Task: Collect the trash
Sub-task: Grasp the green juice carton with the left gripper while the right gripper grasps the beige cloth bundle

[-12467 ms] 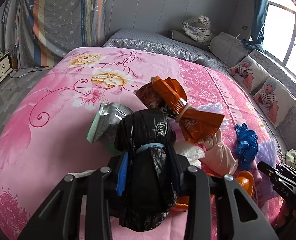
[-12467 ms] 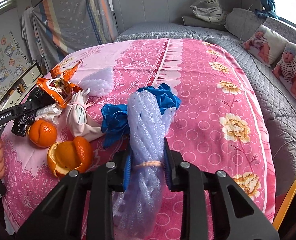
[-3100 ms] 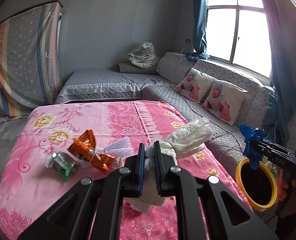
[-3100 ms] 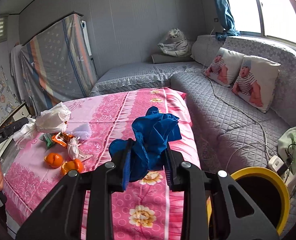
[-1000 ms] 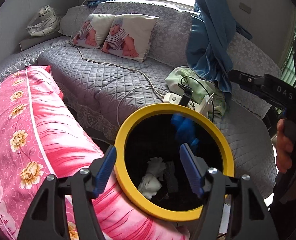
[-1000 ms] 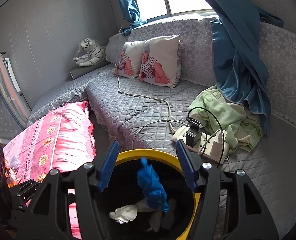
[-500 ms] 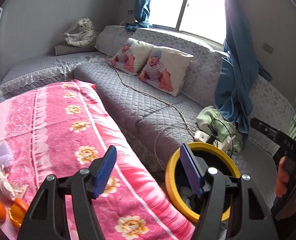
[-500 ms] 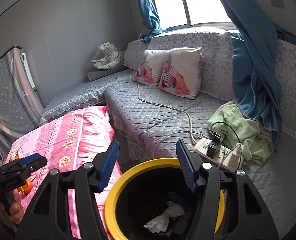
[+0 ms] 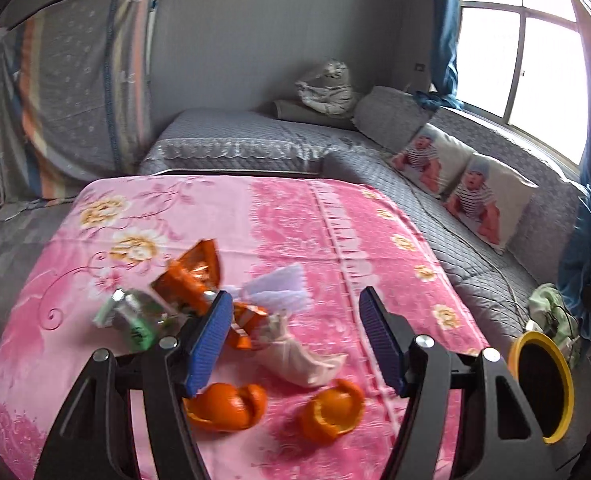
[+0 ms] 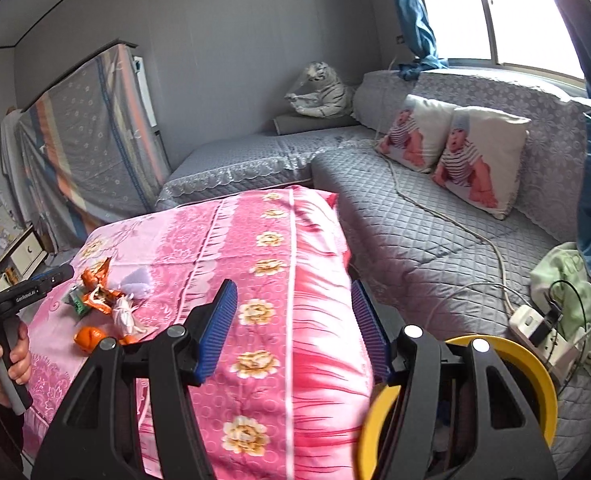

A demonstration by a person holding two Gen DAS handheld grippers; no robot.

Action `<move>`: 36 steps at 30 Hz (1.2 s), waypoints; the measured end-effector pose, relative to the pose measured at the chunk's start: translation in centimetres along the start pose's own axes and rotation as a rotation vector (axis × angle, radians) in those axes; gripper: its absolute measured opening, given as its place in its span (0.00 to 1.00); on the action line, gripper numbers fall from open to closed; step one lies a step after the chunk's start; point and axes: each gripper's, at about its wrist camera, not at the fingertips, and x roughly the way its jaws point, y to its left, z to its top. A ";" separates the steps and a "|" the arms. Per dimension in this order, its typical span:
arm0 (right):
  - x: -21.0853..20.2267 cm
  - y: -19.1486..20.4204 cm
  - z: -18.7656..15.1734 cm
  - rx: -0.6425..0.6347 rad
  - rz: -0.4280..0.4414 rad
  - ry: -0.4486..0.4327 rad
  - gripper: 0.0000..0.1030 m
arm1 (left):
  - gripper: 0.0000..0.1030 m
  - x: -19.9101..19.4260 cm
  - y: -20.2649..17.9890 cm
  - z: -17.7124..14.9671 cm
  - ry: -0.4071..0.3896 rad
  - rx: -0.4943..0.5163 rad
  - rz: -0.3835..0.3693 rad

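My left gripper [image 9: 295, 334] is open and empty, hovering over the trash on the pink blanket [image 9: 335, 232]: two orange peels [image 9: 231, 404] [image 9: 333, 406], a tied beige bag [image 9: 299, 354], an orange snack wrapper [image 9: 191, 276], a green packet [image 9: 135, 320] and a pale plastic bag [image 9: 279, 288]. My right gripper [image 10: 293, 320] is open and empty above the blanket's right edge, beside the yellow-rimmed bin [image 10: 535, 384]. The bin [image 9: 541, 384] stands at the far right in the left wrist view. The trash pile [image 10: 103, 304] lies far left in the right wrist view.
A grey quilted sofa [image 10: 435, 220] with two baby-print pillows [image 10: 455, 152] runs along the right. A power strip with cables [image 10: 543, 332] and a green cloth [image 10: 571, 280] lie by the bin. A plush tiger [image 9: 327, 88] sits at the back.
Both grippers have swung from the bin back toward the bed. The left one now faces the trash pile. Both stay open and empty.
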 end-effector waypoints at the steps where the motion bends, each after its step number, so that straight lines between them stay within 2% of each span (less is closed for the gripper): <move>1: 0.5 1.4 0.0 -0.018 0.023 0.005 0.55 | 0.61 -0.1 1.5 -0.2 0.001 -0.014 0.022; 4: 2.0 5.2 -0.3 -0.068 0.081 0.030 0.55 | 0.61 -0.4 5.2 -0.8 0.006 -0.044 0.086; 7: 3.6 8.7 -0.8 -0.112 0.141 0.063 0.55 | 0.61 -0.6 8.1 -1.7 0.016 -0.079 0.118; 15: 7.5 15.4 -2.5 -0.196 0.230 0.153 0.55 | 0.61 -0.3 11.5 -3.2 0.028 -0.117 0.151; 27: 12.9 19.7 -4.5 -0.268 0.271 0.276 0.55 | 0.61 1.6 12.9 -4.5 0.075 -0.135 0.121; 36: 16.5 21.4 -5.3 -0.282 0.313 0.352 0.55 | 0.61 2.9 13.0 -4.4 0.088 -0.122 0.136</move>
